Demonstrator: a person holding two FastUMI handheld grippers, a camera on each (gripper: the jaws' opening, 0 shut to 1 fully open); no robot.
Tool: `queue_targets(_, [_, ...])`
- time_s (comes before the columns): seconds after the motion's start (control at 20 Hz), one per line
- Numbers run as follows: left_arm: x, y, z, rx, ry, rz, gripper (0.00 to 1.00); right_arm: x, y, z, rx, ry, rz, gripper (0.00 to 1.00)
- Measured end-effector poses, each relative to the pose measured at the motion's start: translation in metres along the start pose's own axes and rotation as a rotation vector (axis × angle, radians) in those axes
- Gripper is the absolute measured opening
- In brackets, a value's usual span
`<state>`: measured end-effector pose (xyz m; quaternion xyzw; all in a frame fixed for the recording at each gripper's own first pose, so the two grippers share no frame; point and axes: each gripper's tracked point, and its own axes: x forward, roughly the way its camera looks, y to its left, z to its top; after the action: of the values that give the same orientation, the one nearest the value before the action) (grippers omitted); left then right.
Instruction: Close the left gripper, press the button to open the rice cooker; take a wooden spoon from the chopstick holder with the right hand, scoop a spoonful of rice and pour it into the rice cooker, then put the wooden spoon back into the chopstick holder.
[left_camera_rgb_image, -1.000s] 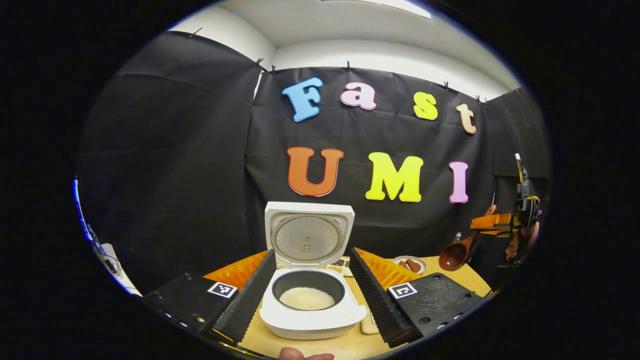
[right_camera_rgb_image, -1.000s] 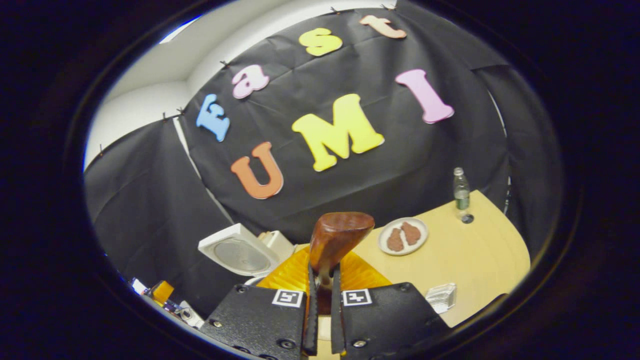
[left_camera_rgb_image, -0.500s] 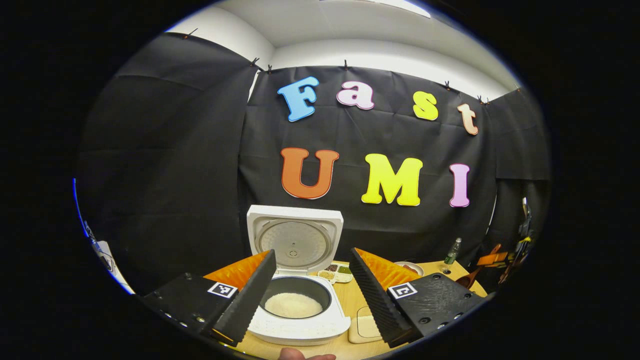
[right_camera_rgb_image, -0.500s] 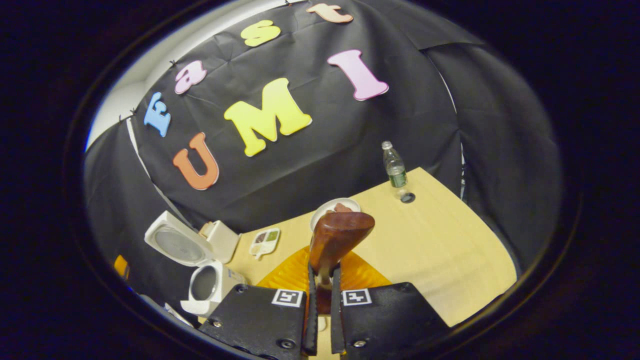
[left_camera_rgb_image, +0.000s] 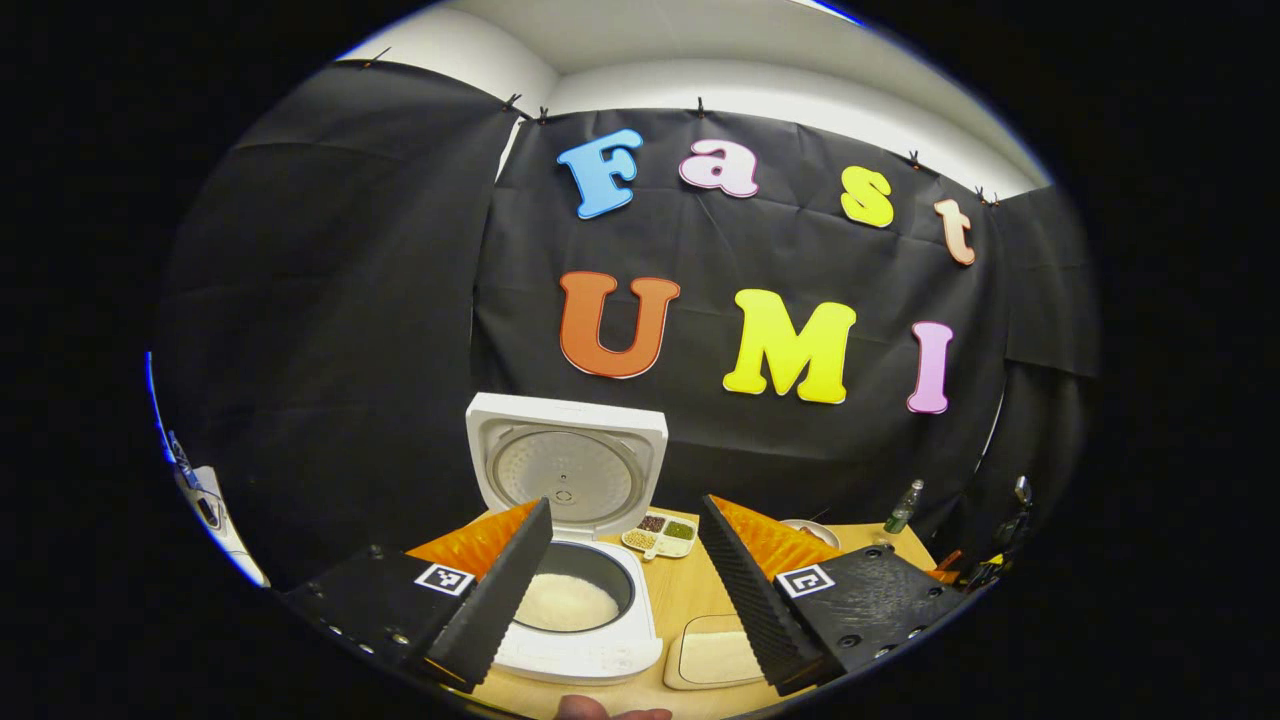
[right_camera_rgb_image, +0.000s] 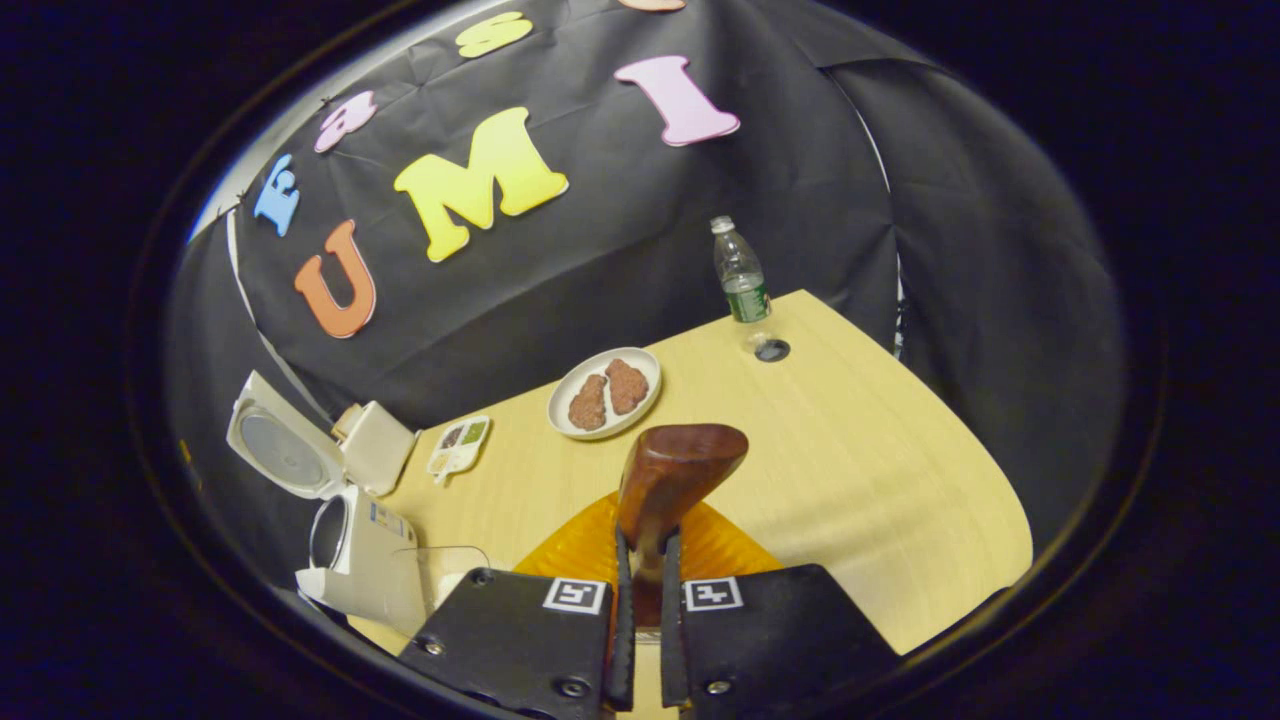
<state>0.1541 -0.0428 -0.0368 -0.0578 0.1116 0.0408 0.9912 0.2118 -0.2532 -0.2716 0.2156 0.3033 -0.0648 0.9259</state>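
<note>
Left hand-held gripper (left_camera_rgb_image: 625, 590), fingers spread, faces the lid-up rice cooker (left_camera_rgb_image: 570, 560) holding rice (left_camera_rgb_image: 566, 608).

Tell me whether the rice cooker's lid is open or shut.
Open. In the left gripper view the rice cooker has its lid standing upright behind the pot, inner side facing forward, and white rice shows inside.

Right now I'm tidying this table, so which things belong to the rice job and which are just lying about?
Job things:
rice cooker, lid up, rice inside
wooden spoon, clamped in the right tool
rice dish

Lying about:
water bottle
plate of brown food
small divided dish
</note>
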Motion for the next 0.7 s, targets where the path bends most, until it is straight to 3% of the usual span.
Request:
queue_targets(0.3, [0.009, -0.003, -0.004, 0.010, 0.049, -0.002, 0.94, 0.021, -0.015, -0.018, 0.051, 0.016, -0.029, 0.16])
queue_targets(0.5, [0.011, -0.003, 0.000, 0.018, 0.052, -0.009, 0.94, 0.026, -0.013, -0.020, 0.054, 0.001, -0.004, 0.19])
queue_targets(0.6, [0.012, -0.005, 0.001, 0.028, 0.050, -0.018, 0.94, 0.022, -0.012, -0.015, 0.048, -0.007, 0.010, 0.22])
queue_targets(0.7, [0.013, -0.009, 0.004, 0.030, 0.040, -0.029, 0.94, 0.019, -0.015, -0.012, 0.022, -0.019, 0.003, 0.35])
